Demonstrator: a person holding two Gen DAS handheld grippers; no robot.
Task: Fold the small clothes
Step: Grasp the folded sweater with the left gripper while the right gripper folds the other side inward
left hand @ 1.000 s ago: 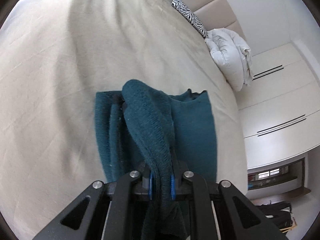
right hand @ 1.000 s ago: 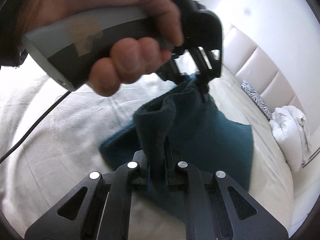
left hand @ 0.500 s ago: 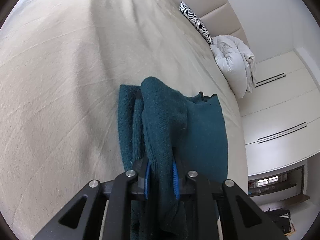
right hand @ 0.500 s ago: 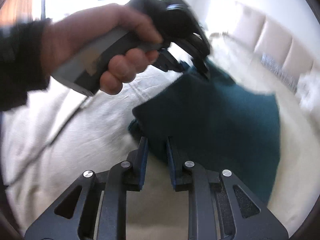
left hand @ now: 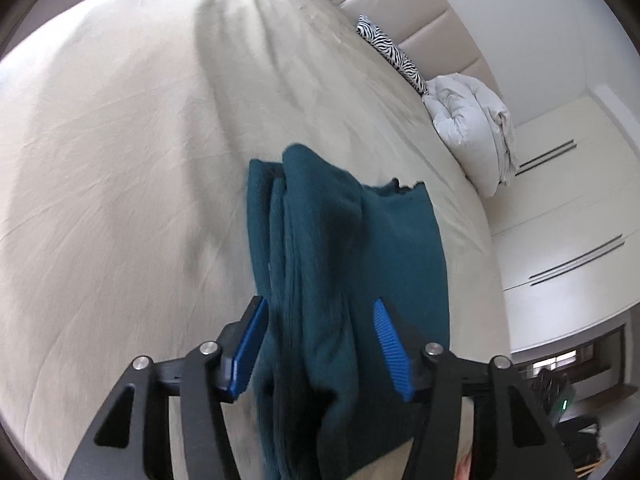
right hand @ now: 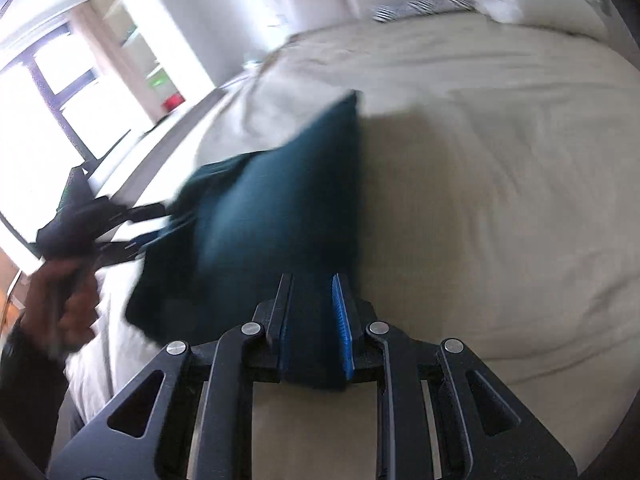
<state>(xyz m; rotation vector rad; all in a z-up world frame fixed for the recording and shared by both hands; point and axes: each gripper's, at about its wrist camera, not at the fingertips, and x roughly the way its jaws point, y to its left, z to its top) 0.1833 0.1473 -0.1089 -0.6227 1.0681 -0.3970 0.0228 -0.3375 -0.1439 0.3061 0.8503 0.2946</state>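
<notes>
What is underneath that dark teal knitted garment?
Beneath the dark teal knitted garment lies the cream bed sheet. Whatever sits directly under the folded cloth is covered and cannot be seen.

L tongs (left hand: 320, 344) stood spread wide, blue pads (left hand: 390, 354) well apart. R tongs (right hand: 314, 326) were narrowly parted, not fully shut. L hand (right hand: 66, 300) gripped its handle, blurred.

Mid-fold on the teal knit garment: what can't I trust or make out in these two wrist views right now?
- Left wrist view: the lower end of the teal knit garment runs out under the black left gripper and the frame edge.
- Right wrist view: motion blur smears the garment's edges; whether the right gripper pinches the cloth is unclear.
- Right wrist view: the hand is blurred.
- The cream bedsheet under the garment is hidden.
</notes>
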